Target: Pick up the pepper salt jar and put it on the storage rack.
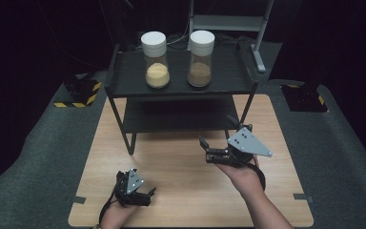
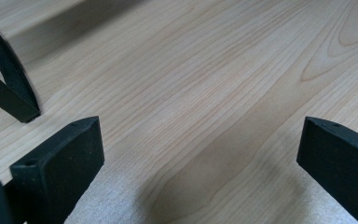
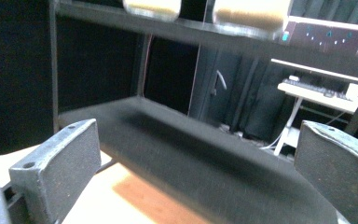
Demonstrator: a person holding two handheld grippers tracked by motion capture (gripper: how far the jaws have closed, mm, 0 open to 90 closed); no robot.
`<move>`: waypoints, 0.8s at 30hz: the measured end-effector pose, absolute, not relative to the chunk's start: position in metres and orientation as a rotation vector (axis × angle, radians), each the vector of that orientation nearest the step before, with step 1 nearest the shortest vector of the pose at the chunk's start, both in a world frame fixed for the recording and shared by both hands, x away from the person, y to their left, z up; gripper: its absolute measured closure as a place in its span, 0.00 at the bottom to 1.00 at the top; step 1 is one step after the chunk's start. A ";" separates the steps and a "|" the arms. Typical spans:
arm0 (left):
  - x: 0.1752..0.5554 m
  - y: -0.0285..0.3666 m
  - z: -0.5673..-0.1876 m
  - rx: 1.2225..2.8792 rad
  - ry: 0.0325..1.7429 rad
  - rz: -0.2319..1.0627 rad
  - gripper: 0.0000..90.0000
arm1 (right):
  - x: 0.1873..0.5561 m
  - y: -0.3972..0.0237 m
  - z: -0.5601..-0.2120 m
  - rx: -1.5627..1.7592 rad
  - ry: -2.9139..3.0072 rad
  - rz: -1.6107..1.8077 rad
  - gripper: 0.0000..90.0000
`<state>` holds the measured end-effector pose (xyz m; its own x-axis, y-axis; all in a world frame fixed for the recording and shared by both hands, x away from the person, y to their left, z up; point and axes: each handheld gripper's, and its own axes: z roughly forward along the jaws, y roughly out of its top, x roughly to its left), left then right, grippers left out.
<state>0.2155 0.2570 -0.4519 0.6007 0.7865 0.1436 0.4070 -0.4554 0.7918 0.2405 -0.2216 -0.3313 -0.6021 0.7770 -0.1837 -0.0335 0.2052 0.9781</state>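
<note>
Black left tool (image 1: 145, 194) gapes empty | right tool (image 1: 208, 149) gapes empty | jars (image 3: 152, 6) cropped above

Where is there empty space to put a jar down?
The lower shelf is bare. The wooden table is bare between the left tool and right tool. The top shelf holds two jars, with bare ends.

The left gripper (image 1: 140, 193) sits low and near, jaws wide apart. The right gripper (image 1: 219, 143) is held higher and farther, jaws wide apart.
</note>
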 end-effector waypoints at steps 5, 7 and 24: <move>0.215 0.258 -0.452 2.085 0.939 0.657 0.01 | 0.233 -0.229 -0.350 0.703 1.814 1.459 0.00; 0.215 0.258 -0.452 2.084 0.940 0.657 0.01 | 0.230 -0.231 -0.358 0.699 1.833 1.438 0.00; 0.214 0.256 -0.452 2.090 0.925 0.669 0.01 | 0.223 -0.236 -0.411 0.734 1.947 1.296 0.00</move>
